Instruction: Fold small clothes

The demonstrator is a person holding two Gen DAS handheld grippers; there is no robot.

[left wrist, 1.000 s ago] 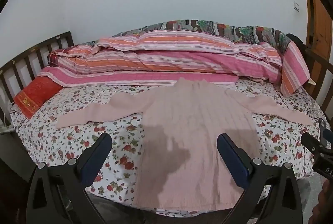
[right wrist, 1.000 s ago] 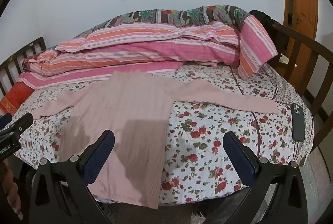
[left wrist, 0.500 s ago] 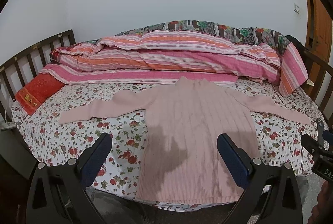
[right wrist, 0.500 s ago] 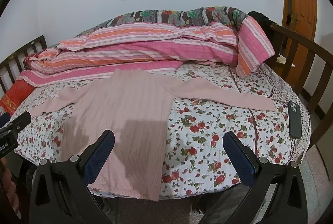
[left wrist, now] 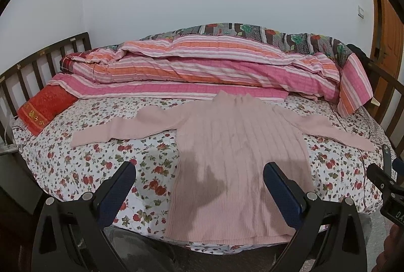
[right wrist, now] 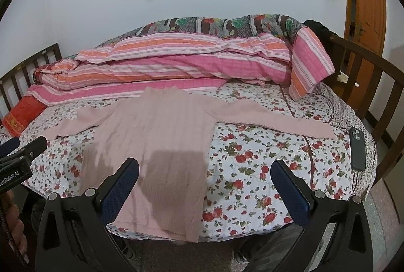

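A pink ribbed sweater (left wrist: 237, 145) lies flat on the floral bed sheet (left wrist: 75, 165), collar toward the quilts, both sleeves spread out sideways. It also shows in the right wrist view (right wrist: 156, 135), its hem at the bed's near edge. My left gripper (left wrist: 199, 171) is open and empty, held back from the bed in front of the sweater's hem. My right gripper (right wrist: 204, 168) is open and empty, in front of the sweater's right side. Neither touches the cloth.
Striped pink and orange quilts (left wrist: 202, 67) are piled along the back of the bed. A red pillow (left wrist: 43, 107) lies at the left by the wooden headboard. A dark phone (right wrist: 357, 148) lies near the bed's right edge. A wooden rail (right wrist: 366, 74) and door stand at right.
Both grippers have drawn back and risen a little from the bed, so the sweater and bed sit farther away. The sweater has not moved and both grippers stay open.
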